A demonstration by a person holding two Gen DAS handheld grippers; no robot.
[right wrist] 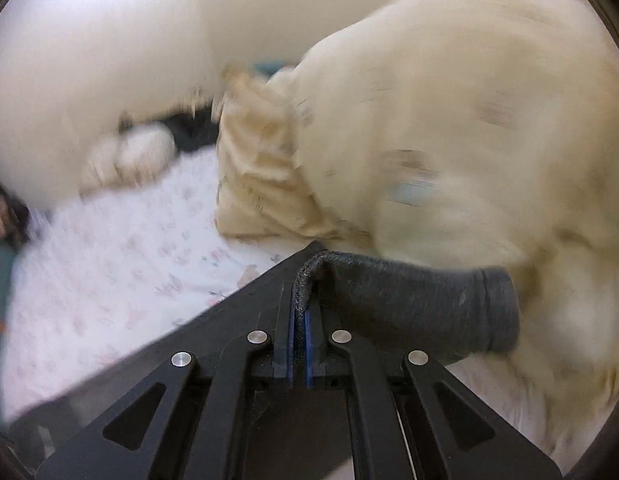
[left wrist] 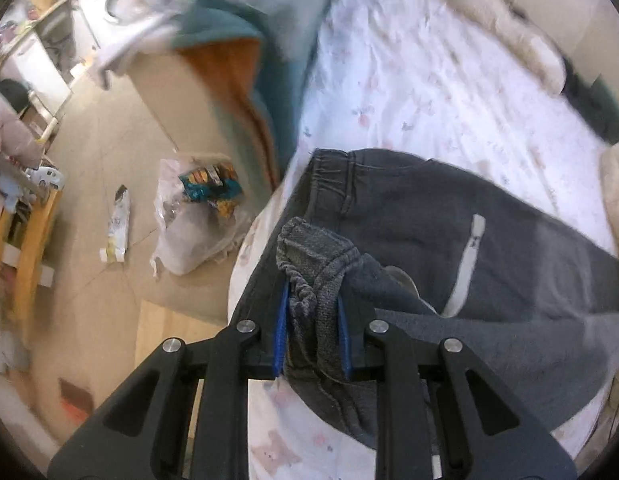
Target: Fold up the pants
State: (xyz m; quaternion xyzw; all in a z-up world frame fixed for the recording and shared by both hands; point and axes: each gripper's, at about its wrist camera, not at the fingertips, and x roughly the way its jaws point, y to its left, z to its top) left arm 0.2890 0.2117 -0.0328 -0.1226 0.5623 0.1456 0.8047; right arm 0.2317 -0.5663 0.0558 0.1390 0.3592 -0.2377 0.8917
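Both grippers are clamped on dark grey fabric. Left gripper (left wrist: 312, 300) has its blue-lined jaws a narrow way apart, pinching a bunched, ribbed cuff (left wrist: 315, 256) of the pants (left wrist: 489, 248), which sticks up toward twelve o'clock between the pads. Right gripper (right wrist: 299, 320) has its jaws almost together, a thin rolled edge of fabric nipped between them, and a grey cuffed tube of cloth (right wrist: 429, 304) trails off toward three o'clock.

Largest in sight is the bed sheet (left wrist: 409, 92), white with a faint small print, filling the upper right of the left wrist view and the lower left of the right wrist view. The pants lie spread on it in the left view, running from the centre toward four o'clock, waistband (left wrist: 333, 168) at about twelve o'clock of the gripper, near the bed's edge. A pale strip (left wrist: 471, 256) runs down the fabric at about three o'clock. Part of the pants drapes over and under the gripper at five o'clock.

A cream, fluffy blanket or pillow heap (right wrist: 449, 120) fills the right wrist view from twelve to four o'clock, badly blurred. A teal and orange cloth (left wrist: 245, 64) hangs at eleven o'clock in the left view. On the floor at nine o'clock sit a clear plastic bag (left wrist: 193, 220) with colourful packets and a small flat packet (left wrist: 119, 224) beside it.
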